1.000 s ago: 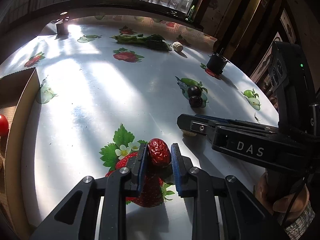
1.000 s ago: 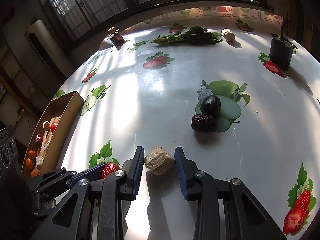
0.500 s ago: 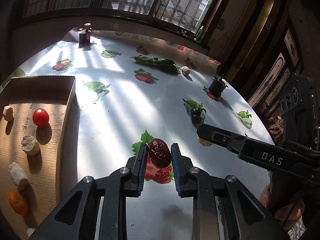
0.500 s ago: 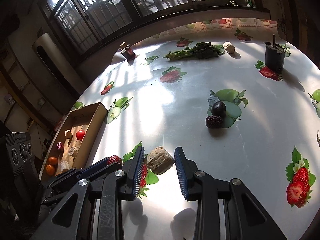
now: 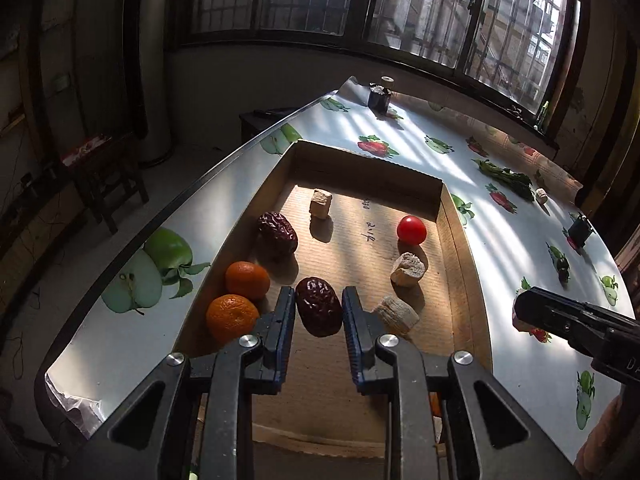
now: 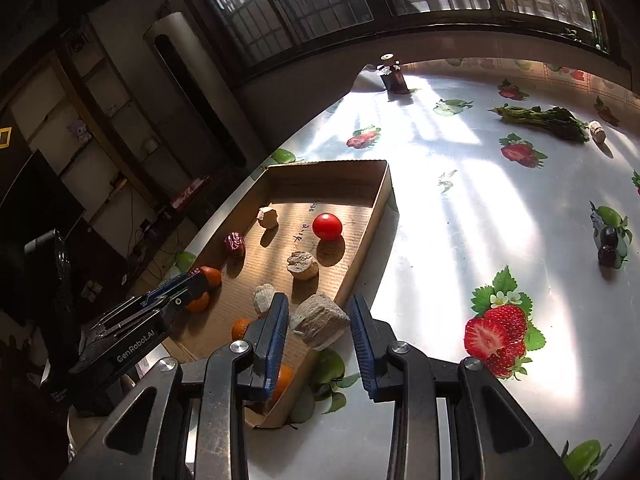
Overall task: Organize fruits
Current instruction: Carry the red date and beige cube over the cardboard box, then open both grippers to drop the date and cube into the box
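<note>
Here, left to right. Left gripper (image 5: pixel 319 312): closed on a dark red date (image 5: pixel 319 306), held above the near part of the box (image 5: pixel 454 240). Box: shallow cardboard tray at the table's (image 6: pixel 460 200) left edge. Contents from the left wall across: two oranges (image 5: pixel 232 317) side by side against the wall; a second date (image 5: pixel 277 233) beyond them; a pale chunk (image 5: pixel 321 203) near the far end; a red tomato (image 5: pixel 411 230) by the right wall; two more pale chunks (image 5: pixel 407 269) nearer, one just beside the left gripper's right finger. Another orange (image 6: pixel 241 328) lies at the near end, partly behind the right gripper's left finger in the right wrist view.

Right gripper (image 6: pixel 319 322): closed on a pale, rough chunk (image 6: pixel 319 321), held over the box's right wall near its front corner.

Table: white cloth printed with strawberries and apples, sunlit in stripes. Further right, well apart from the box: two dark fruits (image 6: pixel 608 243) touching on a printed apple. Far side: greens (image 6: pixel 540 117) with a small pale piece (image 6: pixel 597 131) at their right end.
</note>
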`<state>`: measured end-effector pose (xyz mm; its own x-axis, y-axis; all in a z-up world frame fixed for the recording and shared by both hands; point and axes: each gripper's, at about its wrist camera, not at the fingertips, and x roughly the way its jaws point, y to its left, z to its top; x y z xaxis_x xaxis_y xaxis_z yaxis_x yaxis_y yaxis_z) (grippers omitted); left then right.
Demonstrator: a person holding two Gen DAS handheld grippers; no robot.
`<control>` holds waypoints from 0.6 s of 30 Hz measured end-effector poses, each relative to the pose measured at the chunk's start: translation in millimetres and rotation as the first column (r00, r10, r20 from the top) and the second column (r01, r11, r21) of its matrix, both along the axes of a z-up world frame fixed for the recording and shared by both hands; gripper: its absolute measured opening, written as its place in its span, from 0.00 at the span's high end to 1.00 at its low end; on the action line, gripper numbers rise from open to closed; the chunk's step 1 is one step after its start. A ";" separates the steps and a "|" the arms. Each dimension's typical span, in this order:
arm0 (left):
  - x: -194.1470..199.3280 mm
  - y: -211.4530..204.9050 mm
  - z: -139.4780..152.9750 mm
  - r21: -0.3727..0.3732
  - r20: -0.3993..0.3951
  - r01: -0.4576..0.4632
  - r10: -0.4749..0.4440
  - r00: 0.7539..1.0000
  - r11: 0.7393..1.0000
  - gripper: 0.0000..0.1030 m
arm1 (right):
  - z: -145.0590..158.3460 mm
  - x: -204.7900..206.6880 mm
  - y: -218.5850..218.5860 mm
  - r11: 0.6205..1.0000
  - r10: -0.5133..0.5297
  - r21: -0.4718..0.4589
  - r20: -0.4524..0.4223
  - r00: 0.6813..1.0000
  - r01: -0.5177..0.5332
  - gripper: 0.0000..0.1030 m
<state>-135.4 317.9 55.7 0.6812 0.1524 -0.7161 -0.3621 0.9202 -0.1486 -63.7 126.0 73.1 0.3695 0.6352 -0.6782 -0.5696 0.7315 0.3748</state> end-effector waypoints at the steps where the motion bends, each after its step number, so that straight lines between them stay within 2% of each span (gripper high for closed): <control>1: 0.8 3.8 -4.6 -0.003 -0.014 -0.006 0.006 1.000 1.000 0.77 | -4.1 -0.9 12.0 1.000 0.015 -0.020 0.001 1.000 -0.015 0.67; 8: 5.7 11.2 -27.2 -0.029 -0.058 -0.011 0.009 0.998 1.000 0.77 | -33.2 -3.1 59.8 0.984 0.045 -0.173 0.020 0.999 -0.041 0.67; 15: 1.8 14.0 -19.1 -0.045 -0.036 -0.026 0.024 0.999 0.999 0.76 | -45.2 -6.3 72.0 0.972 0.047 -0.232 0.029 0.998 -0.039 0.66; 16: 0.1 14.4 -16.1 -0.046 -0.032 -0.029 0.027 0.999 0.999 0.69 | -44.9 -7.9 72.5 0.971 0.042 -0.237 0.035 0.999 -0.033 0.65; 17: -2.0 15.3 -11.9 -0.049 -0.020 -0.032 0.031 0.999 0.998 0.59 | -44.0 -8.7 71.8 0.972 0.038 -0.234 0.040 0.998 -0.027 0.57; 18: -5.5 16.1 -7.1 -0.047 -0.006 -0.038 0.038 0.999 0.998 0.55 | -42.1 -10.7 70.4 0.975 0.036 -0.221 0.042 0.998 -0.026 0.55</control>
